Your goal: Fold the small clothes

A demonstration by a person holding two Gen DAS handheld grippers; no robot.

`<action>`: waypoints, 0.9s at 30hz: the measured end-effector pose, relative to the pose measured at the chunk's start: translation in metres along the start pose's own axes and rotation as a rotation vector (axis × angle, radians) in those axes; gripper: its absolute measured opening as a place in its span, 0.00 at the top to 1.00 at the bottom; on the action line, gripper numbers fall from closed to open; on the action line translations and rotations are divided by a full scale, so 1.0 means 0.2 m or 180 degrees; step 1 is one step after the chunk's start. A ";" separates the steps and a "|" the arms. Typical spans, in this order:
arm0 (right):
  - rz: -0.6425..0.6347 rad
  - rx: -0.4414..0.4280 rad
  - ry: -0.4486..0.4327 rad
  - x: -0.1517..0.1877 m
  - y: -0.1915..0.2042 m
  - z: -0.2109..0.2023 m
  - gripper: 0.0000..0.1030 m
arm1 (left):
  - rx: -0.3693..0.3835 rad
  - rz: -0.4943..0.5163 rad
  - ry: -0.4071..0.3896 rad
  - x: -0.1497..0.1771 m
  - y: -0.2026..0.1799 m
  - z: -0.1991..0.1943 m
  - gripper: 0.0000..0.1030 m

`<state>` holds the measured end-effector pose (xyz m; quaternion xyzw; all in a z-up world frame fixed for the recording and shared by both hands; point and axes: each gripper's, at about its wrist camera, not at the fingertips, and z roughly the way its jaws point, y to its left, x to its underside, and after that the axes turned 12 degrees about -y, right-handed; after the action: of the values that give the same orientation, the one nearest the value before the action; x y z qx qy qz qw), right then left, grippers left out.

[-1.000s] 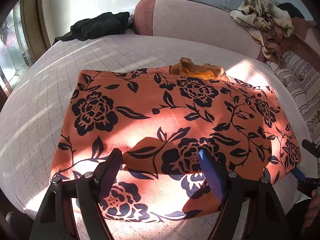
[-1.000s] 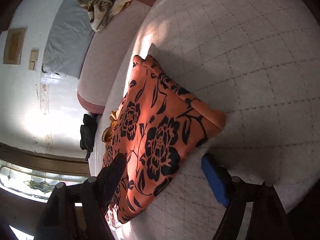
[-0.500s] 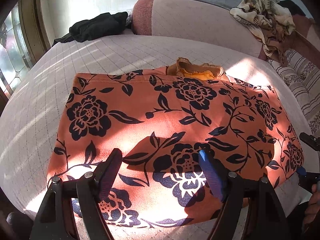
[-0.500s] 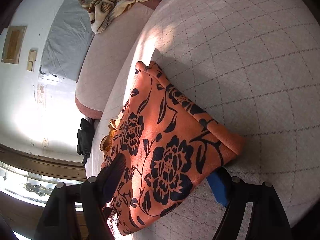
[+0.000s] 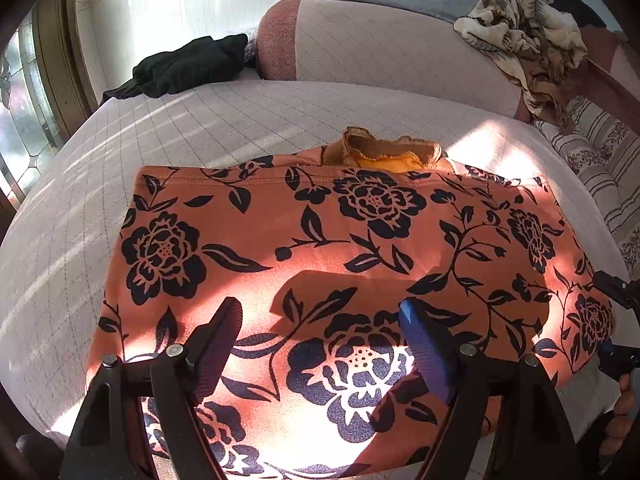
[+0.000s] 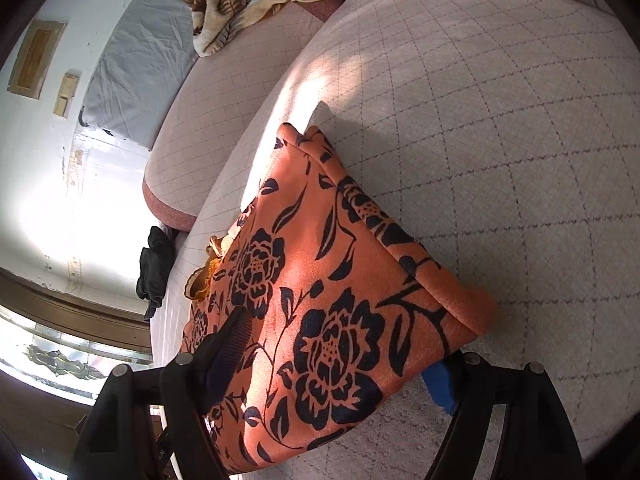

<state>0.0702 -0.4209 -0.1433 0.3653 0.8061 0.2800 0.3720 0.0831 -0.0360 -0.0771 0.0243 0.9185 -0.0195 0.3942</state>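
Note:
An orange garment with black flowers (image 5: 340,240) lies folded flat on the quilted bed (image 5: 180,128). My left gripper (image 5: 320,312) hovers open over its near edge, with no cloth pinched between the fingers. In the right wrist view the garment's (image 6: 320,300) right corner sits between the open fingers of my right gripper (image 6: 340,352); the black finger is above the cloth and the blue pad (image 6: 438,386) shows beside and below the folded edge. That right gripper (image 5: 612,320) also shows at the garment's right end in the left view. A mustard-coloured small garment (image 5: 384,154) peeks from behind the orange one.
A black garment (image 5: 188,66) lies at the bed's far left near a window (image 5: 24,92). A pink bolster (image 5: 380,40) runs along the back with a crumpled beige patterned cloth (image 5: 524,36) on it. Striped bedding (image 5: 600,152) sits at the right. A hand (image 5: 624,412) holds the right gripper.
My right gripper has slid in toward the garment, so its corner now lies between the fingers instead of ahead of them. The left gripper has hardly moved.

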 end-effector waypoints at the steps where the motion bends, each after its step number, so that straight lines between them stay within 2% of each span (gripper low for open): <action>1: -0.0009 -0.0014 -0.0017 0.00 0.00 0.00 0.21 | -0.0013 0.0066 0.0102 0.02 -0.02 0.05 0.21; 2: -0.0033 -0.0018 -0.0022 0.00 0.00 0.00 0.21 | -0.0061 0.0153 0.0139 0.04 -0.03 0.08 0.20; 4: -0.0072 -0.0022 -0.0022 -0.01 0.01 0.00 0.21 | -0.0128 0.0271 0.0025 0.04 -0.06 0.07 0.19; 6: -0.0115 -0.0037 -0.0027 -0.01 0.02 -0.01 0.22 | -0.0108 0.0205 0.0062 0.01 -0.05 0.04 0.19; 10: -0.0233 -0.0042 -0.0097 -0.02 0.04 -0.02 0.23 | -0.0143 0.0174 -0.0240 -0.01 -0.03 -0.04 0.19; 11: -0.0233 -0.0019 -0.0090 -0.02 0.04 -0.01 0.23 | -0.0147 0.0191 -0.0140 0.01 -0.04 0.00 0.19; 12: -0.0205 0.0010 -0.0084 -0.01 0.03 -0.01 0.23 | -0.0074 0.0228 0.0108 0.04 -0.04 0.07 0.19; 13: -0.0163 0.0014 -0.0077 -0.02 0.01 0.00 0.23 | -0.0070 0.0249 0.0129 0.06 -0.04 0.10 0.17; 14: -0.0141 0.0008 -0.0077 -0.02 0.01 0.00 0.23 | -0.0084 0.0264 -0.0001 0.06 -0.04 0.08 0.16; 16: -0.0167 0.0010 -0.0073 -0.03 0.02 0.00 0.23 | -0.0075 0.0212 0.0097 0.04 -0.03 0.07 0.16; 22: -0.0257 0.0077 -0.0076 -0.02 0.03 0.01 0.23 | -0.0056 0.0191 0.0094 0.05 -0.03 0.07 0.16; 24: -0.0314 0.0140 -0.0065 -0.03 0.03 0.02 0.34 | -0.0060 0.0172 0.0115 0.05 -0.03 0.07 0.16; 26: -0.0347 0.0253 -0.0016 -0.04 0.02 0.04 0.57 | -0.0036 0.0127 0.0134 0.03 -0.02 0.06 0.16; 27: -0.0347 0.0285 0.0002 -0.05 0.01 0.04 0.60 | -0.0016 0.0095 0.0110 0.02 -0.02 0.04 0.16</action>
<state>0.0822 -0.4252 -0.1423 0.3370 0.8366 0.2232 0.3697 0.0854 -0.0402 -0.0856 0.0373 0.9248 -0.0108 0.3785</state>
